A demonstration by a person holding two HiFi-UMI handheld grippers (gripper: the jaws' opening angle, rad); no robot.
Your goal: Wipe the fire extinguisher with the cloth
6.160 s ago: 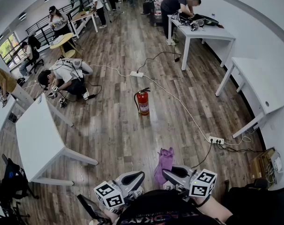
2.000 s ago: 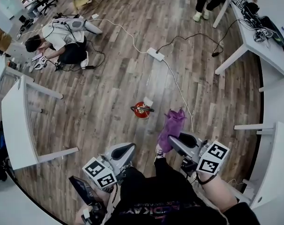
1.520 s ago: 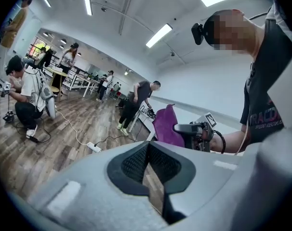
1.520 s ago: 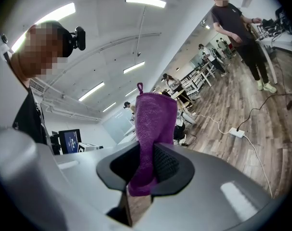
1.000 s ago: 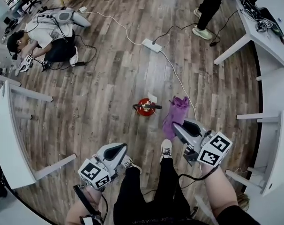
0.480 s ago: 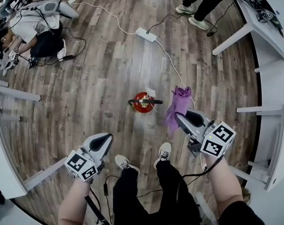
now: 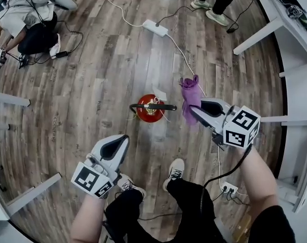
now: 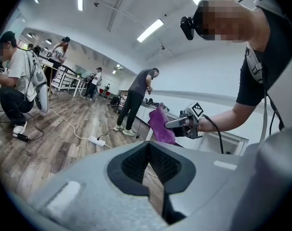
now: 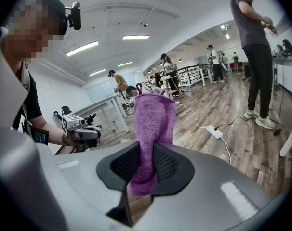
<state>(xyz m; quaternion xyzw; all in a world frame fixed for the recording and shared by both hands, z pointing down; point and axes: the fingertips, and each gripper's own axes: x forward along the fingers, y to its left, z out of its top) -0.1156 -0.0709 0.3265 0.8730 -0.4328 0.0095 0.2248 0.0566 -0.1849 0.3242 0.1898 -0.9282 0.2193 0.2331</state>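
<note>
The red fire extinguisher (image 7: 149,108) stands upright on the wooden floor, seen from above, its black handle pointing right. My right gripper (image 7: 195,110) is just right of it, shut on a purple cloth (image 7: 190,96) that sticks out beyond the jaws. In the right gripper view the cloth (image 9: 153,121) rises from between the dark pads. My left gripper (image 7: 121,142) is below and left of the extinguisher, jaws shut with nothing in them; its own view shows the closed pads (image 8: 136,163) and the right gripper (image 8: 175,123) with the cloth (image 8: 160,125) opposite. Neither gripper touches the extinguisher.
A white power strip (image 7: 155,28) and its cable run across the floor behind the extinguisher. A person crouches at the upper left (image 7: 29,22). White table legs (image 7: 259,35) stand at the right, another person's feet (image 7: 213,15) nearby. My own shoes (image 7: 175,169) are below.
Both grippers have come down towards the floor and the extinguisher, which now looks larger and nearer. The cloth stays in the right gripper; the left gripper stays shut.
</note>
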